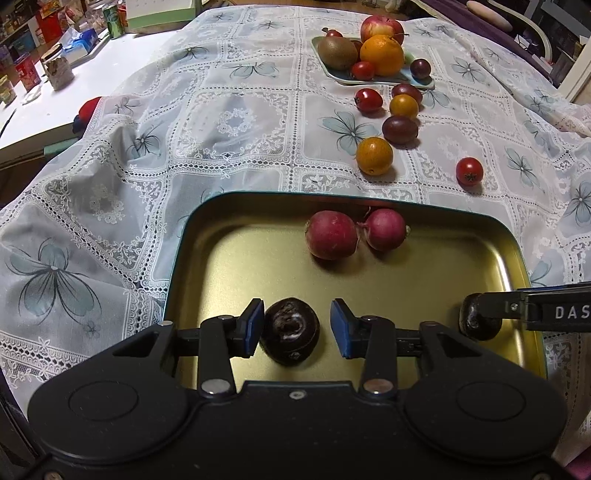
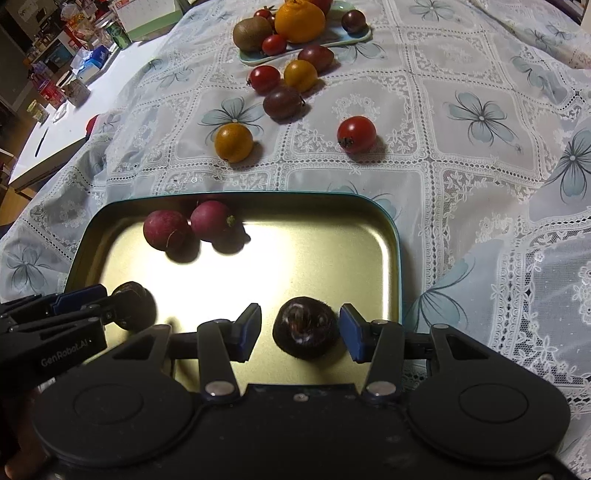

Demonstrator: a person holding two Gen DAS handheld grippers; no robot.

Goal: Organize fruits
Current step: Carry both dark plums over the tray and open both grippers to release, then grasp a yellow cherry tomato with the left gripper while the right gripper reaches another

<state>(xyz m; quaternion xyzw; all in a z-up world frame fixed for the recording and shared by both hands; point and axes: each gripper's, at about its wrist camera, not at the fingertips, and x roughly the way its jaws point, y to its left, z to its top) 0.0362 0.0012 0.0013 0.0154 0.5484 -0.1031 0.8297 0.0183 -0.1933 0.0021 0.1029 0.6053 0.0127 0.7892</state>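
Gold tin (image 1: 461, 266) holding two radishes (image 1: 331, 235), two dark chestnuts (image 1: 289, 331), both claws spread, fruit plate (image 1: 334, 74) behind

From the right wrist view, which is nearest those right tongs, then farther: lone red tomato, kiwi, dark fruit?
1. Dark fruit, between the right tongs, in the gold tray.
2. Lone red tomato, on the cloth beyond the tray.
3. Kiwi, on the far plate.

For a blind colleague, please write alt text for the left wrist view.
The open left claw straddles a dark round water chestnut lying in a gold metal tray with two red radishes. Beyond, small tomatoes lie loose on the lace tablecloth.
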